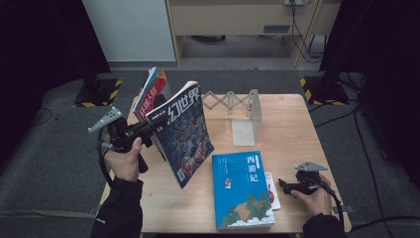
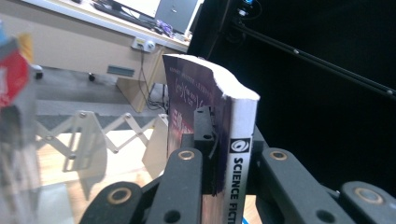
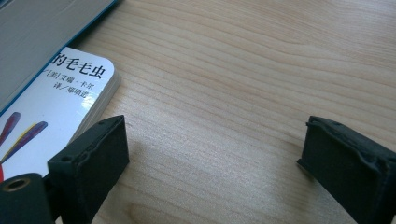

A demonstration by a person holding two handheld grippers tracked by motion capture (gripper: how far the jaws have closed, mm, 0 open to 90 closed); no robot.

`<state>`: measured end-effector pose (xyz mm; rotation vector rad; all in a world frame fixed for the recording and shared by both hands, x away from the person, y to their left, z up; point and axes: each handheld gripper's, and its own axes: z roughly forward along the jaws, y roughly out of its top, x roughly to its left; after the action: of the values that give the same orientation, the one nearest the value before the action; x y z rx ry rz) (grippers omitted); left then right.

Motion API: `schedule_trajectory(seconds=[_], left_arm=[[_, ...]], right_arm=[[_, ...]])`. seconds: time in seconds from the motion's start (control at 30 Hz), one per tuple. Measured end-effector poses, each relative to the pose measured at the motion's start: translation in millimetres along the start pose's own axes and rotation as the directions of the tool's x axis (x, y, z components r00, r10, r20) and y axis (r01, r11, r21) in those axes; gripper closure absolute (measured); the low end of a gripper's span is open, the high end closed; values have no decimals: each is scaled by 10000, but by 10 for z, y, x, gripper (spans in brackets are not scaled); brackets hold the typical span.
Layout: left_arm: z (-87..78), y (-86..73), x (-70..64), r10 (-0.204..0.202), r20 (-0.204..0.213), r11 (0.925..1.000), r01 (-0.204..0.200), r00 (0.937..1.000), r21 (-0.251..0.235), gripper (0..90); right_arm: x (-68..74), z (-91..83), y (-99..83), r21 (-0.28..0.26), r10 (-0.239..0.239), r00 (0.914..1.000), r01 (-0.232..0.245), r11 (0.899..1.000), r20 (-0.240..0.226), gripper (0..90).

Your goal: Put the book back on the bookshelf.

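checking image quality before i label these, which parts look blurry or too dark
High view: the corners fall into near black, while the light wooden table is evenly lit. Left gripper view: the dark science fiction magazine is sharp, but the red and grey shape at the left edge is smeared. Right gripper view: the white rounded-corner booklet and wood grain are crisp.

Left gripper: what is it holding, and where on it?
The left gripper clamps the science fiction magazine at its spine edge, lifted and tilted. The right gripper is open, holding nothing.

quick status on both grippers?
Left gripper: shut on the science fiction magazine, held up off the table.
Right gripper: open, holding nothing, low over the table beside the small white book.
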<state>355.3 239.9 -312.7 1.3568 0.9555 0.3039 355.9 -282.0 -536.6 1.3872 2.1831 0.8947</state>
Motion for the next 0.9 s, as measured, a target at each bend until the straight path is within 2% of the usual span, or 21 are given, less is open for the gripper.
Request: schedule_trajectory(seconds=[0.23, 0.47, 0.67, 0.9], left_arm=[[-86, 107, 124, 203, -672, 9996, -216, 9975, -189, 822], [-98, 121, 303, 153, -1187, 9992, -196, 9928, -352, 822], [-50, 61, 429, 310, -1990, 9987, -383, 9795, -327, 822], [47, -8, 531, 170, -2548, 9977, -332, 9668, -594, 822]], right_arm=[[0, 11, -9, -105, -27, 10000, 27, 9999, 5, 57], [-1, 15, -10, -145, -23, 10000, 23, 9999, -2, 53], [-1, 19, -10, -165, -18, 10000, 18, 9999, -9, 51], [0, 21, -10, -176, -7, 10000, 7, 9998, -7, 50]])
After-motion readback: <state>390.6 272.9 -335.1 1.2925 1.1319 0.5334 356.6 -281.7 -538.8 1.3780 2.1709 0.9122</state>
